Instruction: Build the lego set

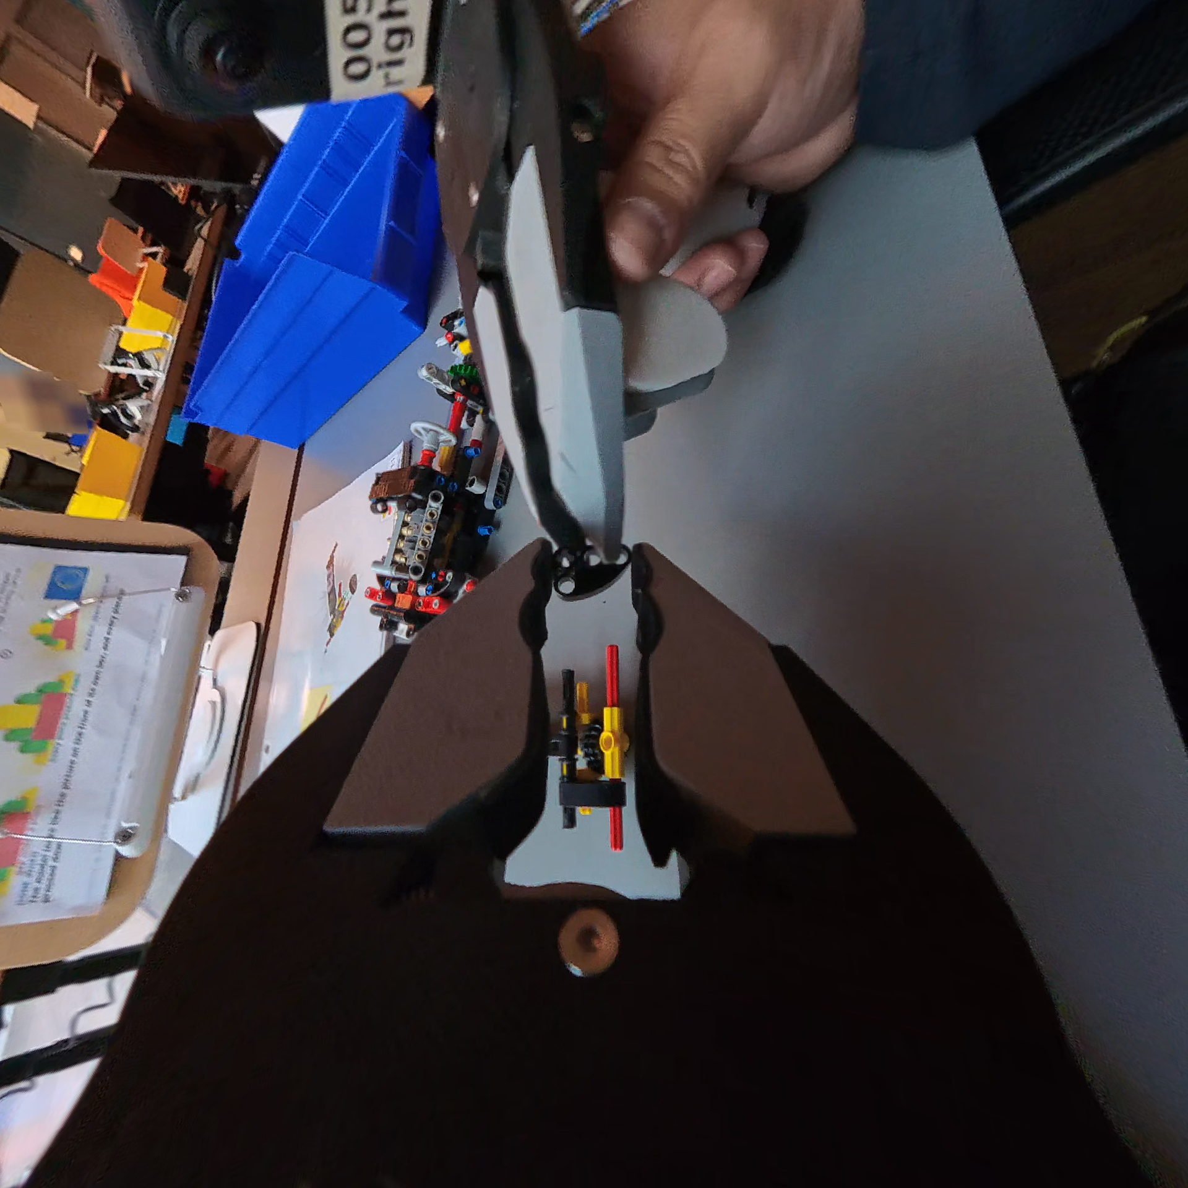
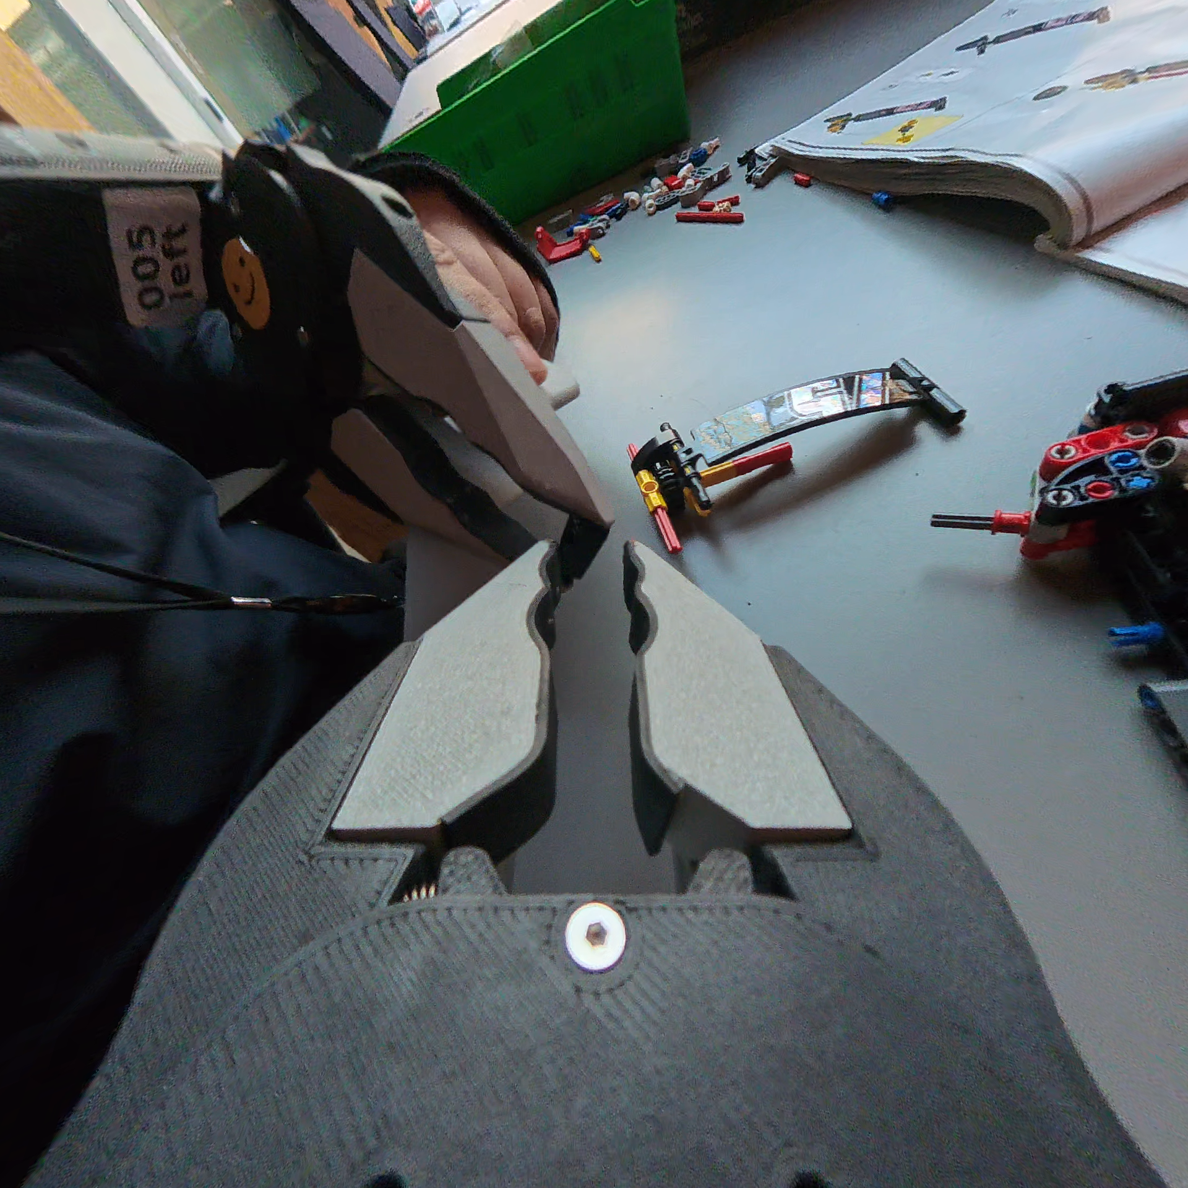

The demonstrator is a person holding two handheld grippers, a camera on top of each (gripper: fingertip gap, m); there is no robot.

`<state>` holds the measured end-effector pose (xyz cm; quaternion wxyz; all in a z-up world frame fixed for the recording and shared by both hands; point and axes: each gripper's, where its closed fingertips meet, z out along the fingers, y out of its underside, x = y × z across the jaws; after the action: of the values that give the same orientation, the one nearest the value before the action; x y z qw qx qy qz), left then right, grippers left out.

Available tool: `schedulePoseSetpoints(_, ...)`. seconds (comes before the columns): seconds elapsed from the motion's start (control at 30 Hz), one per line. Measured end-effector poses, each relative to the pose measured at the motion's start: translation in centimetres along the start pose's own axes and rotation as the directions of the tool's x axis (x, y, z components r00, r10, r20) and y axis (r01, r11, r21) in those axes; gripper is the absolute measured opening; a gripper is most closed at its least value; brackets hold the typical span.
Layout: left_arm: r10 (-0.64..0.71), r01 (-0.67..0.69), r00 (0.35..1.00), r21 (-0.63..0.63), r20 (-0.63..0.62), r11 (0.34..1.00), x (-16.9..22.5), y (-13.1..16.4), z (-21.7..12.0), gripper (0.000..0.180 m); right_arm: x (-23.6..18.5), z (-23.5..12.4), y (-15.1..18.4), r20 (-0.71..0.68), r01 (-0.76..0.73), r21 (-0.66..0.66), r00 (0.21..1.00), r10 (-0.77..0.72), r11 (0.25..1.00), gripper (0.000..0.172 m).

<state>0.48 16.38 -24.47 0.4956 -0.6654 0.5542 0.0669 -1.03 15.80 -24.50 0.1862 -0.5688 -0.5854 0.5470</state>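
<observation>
pinching a small black plate with round holes (image 1: 586,569) between its fingertips, the left hand-held gripper (image 1: 588,558) hangs above the grey worktop (image 1: 868,578). the right hand-held gripper (image 2: 590,554) meets it tip to tip: its jaws stand spread, one fingertip (image 2: 546,566) touching the plate's edge, the other clear of it. beyond the plate, on the worktop, lies a small red, yellow and black axle assembly (image 2: 681,479), joined to a curved black strip with a shiny sticker (image 2: 810,402). farther from the plate than that assembly, a larger part-built model (image 1: 427,533) sits on an open instruction booklet (image 2: 1003,109), with loose small pieces (image 2: 649,199) near a green bin (image 2: 566,109). a blue bin (image 1: 321,270) stands behind the model.
</observation>
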Motion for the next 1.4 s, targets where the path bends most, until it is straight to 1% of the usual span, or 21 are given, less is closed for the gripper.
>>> schedulePoseSetpoints(0.07, 0.041, -0.041, 0.999, -0.014, -0.005, 0.999, 0.4, 0.0, 0.1, 0.022, -0.4, 0.3, -0.1, 0.045, -0.051, 0.009, 0.998, 0.051, 0.999, 0.015)
schedulePoseSetpoints(0.13, 0.070, -0.070, 0.998, -0.038, -0.002, 0.997, 0.6, 0.1, 0.1, 0.022, -0.4, 0.6, 0.1, 0.070, -0.113, -0.008, 0.991, 0.113, 0.994, 0.008)
schedulePoseSetpoints(0.17, 0.078, -0.078, 0.997, -0.051, 0.000, 0.996, 0.6, 0.2, 0.1, 0.022, -0.4, 0.7, 0.2, 0.081, -0.142, -0.014, 0.986, 0.142, 0.990, 0.007)
schedulePoseSetpoints(0.27, 0.046, -0.043, 0.997, -0.040, 0.061, 0.998, -0.2, -0.1, -0.2, 0.025, -0.6, 0.4, -0.6, 0.158, -0.229, 0.035, 0.962, 0.221, 0.973, 0.005)
schedulePoseSetpoints(0.3, 0.011, -0.008, 0.994, -0.025, 0.111, 1.000, -1.0, -0.3, -0.4, 0.031, -0.6, 0.1, -1.0, 0.185, -0.258, 0.067, 0.953, 0.242, 0.964, 0.005)
schedulePoseSetpoints(0.37, -0.144, 0.137, 0.971, 0.048, 0.192, 0.989, -2.4, -0.8, -0.9, 0.039, -0.8, -0.5, -2.1, 0.254, -0.310, 0.136, 0.929, 0.270, 0.941, 0.005)
schedulePoseSetpoints(0.4, -0.231, 0.217, 0.956, 0.097, 0.183, 0.971, -2.5, -1.2, -1.1, 0.038, -1.0, -0.8, -2.6, 0.292, -0.332, 0.162, 0.916, 0.276, 0.929, 0.005)
schedulePoseSetpoints(0.47, -0.334, 0.310, 0.933, 0.168, 0.138, 0.936, -2.4, -1.9, -1.5, 0.037, -1.7, -1.2, -3.5, 0.370, -0.360, 0.200, 0.889, 0.270, 0.911, 0.005)
schedulePoseSetpoints(0.5, -0.361, 0.333, 0.925, 0.204, 0.120, 0.921, -2.5, -2.4, -1.8, 0.030, -2.2, -1.3, -3.8, 0.410, -0.375, 0.211, 0.872, 0.266, 0.903, 0.005)
schedulePoseSetpoints(0.6, -0.412, 0.375, 0.909, 0.317, 0.057, 0.871, -3.0, -3.9, -3.0, 0.026, -3.7, -1.6, -4.8, 0.540, -0.432, 0.231, 0.802, 0.255, 0.872, 0.005)
schedulePoseSetpoints(0.7, -0.418, 0.384, 0.909, 0.402, -0.004, 0.831, -3.0, -5.0, -4.1, 0.026, -5.0, -2.1, -5.6, 0.648, -0.480, 0.240, 0.726, 0.229, 0.843, 0.006)
schedulePoseSetpoints(0.77, -0.406, 0.369, 0.914, 0.433, -0.006, 0.823, -3.0, -5.3, -4.6, 0.025, -5.6, -2.2, -5.9, 0.692, -0.501, 0.239, 0.689, 0.216, 0.832, 0.006)
schedulePoseSetpoints(0.9, -0.356, 0.311, 0.935, 0.462, 0.010, 0.830, -3.1, -6.0, -5.3, 0.025, -6.5, -2.5, -6.4, 0.770, -0.549, 0.222, 0.606, 0.201, 0.806, 0.006)
schedulePoseSetpoints(0.97, -0.328, 0.288, 0.944, 0.446, 0.015, 0.847, -3.2, -5.9, -5.3, 0.025, -6.6, -2.5, -6.5, 0.787, -0.568, 0.212, 0.581, 0.205, 0.795, 0.006)
schedulePoseSetpoints(1.0, -0.322, 0.285, 0.947, 0.415, 0.019, 0.864, -3.3, -5.6, -5.2, 0.025, -6.3, -2.4, -6.6, 0.783, -0.578, 0.212, 0.583, 0.217, 0.788, 0.006)
schedulePoseSetpoints(1.07, -0.315, 0.288, 0.948, 0.321, 0.034, 0.902, -3.5, -4.7, -4.6, 0.025, -5.4, -2.1, -6.5, 0.747, -0.588, 0.223, 0.616, 0.252, 0.777, 0.006)
schedulePoseSetpoints(1.13, -0.298, 0.285, 0.953, 0.172, 0.055, 0.943, -3.5, -3.2, -3.7, 0.025, -4.1, -1.3, -6.0, 0.656, -0.576, 0.237, 0.689, 0.308, 0.782, 0.007)
schedulePoseSetpoints(1.2, -0.251, 0.247, 0.965, 0.054, 0.081, 0.967, -3.3, -2.1, -3.1, 0.025, -3.1, -0.6, -5.4, 0.533, -0.517, 0.247, 0.779, 0.331, 0.819, 0.010)
schedulePoseSetpoints(1.27, -0.211, 0.215, 0.973, -0.035, 0.092, 0.976, -3.0, -1.4, -2.6, 0.025, -2.3, -0.3, -4.8, 0.398, -0.436, 0.250, 0.860, 0.319, 0.864, 0.013)
schedulePoseSetpoints(1.33, -0.182, 0.191, 0.980, -0.117, 0.084, 0.975, -2.7, -0.7, -2.1, 0.025, -1.7, 0.0, -4.1, 0.280, -0.365, 0.229, 0.912, 0.299, 0.902, 0.012)
schedulePoseSetpoints(1.4, -0.163, 0.172, 0.984, -0.176, 0.070, 0.969, -2.3, -0.3, -1.7, 0.025, -1.3, 0.2, -3.6, 0.209, -0.326, 0.199, 0.936, 0.284, 0.924, 0.014)
